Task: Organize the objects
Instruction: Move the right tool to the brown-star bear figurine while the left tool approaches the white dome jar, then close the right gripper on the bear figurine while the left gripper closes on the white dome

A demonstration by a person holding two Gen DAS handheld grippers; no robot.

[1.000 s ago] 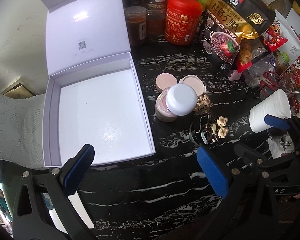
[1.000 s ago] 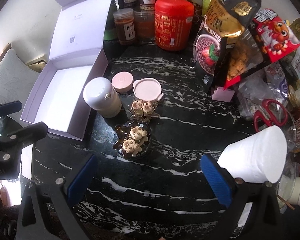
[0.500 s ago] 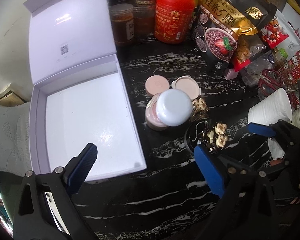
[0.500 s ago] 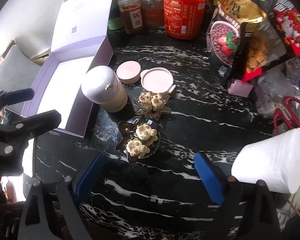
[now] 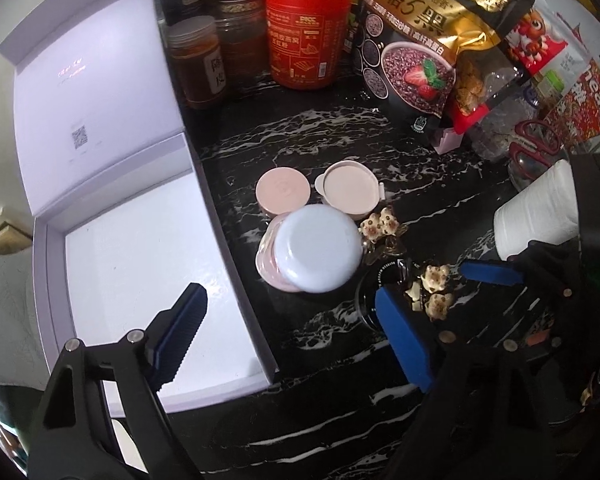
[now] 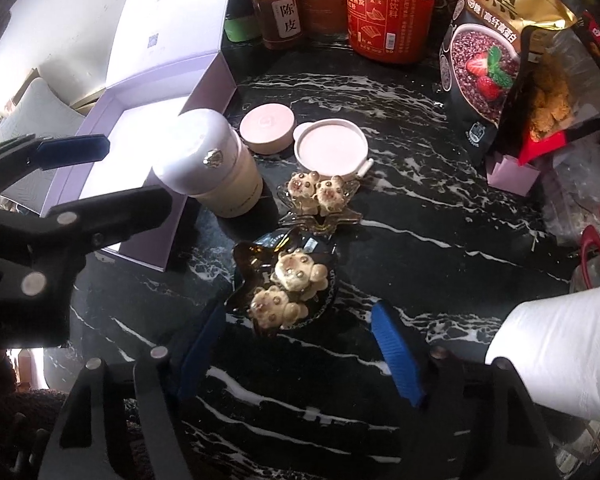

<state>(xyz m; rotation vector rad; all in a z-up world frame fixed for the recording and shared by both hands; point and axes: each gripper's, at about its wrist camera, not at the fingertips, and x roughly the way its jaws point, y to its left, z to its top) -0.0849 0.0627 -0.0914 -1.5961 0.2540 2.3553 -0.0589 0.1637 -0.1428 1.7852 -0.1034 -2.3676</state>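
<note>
Lilac card and nothing in it: the open gift box sits bare at nine o'clock on the black marble tabletop, so the sorting looks barely begun. Everything is waiting outside it. White-capped jar just beside the box wall, pink round tin and pink compact at twelve o'clock of the jar, bear hair clip at three, and the dark bear claw clip nearest.

Right gripper hangs right over that dark clip, jaws apart and just been narrowing, nothing pinched, the clip lying just ahead of the pads. Left gripper straddles the box's near corner, jaws apart too, just been closing, nothing between them but box edge and tabletop.

Clutter to mind: white paper roll at four o'clock, red canister, snack bags and jars crowding twelve, red scissors at two. My read: tight spacing around the jar is the hazard.
</note>
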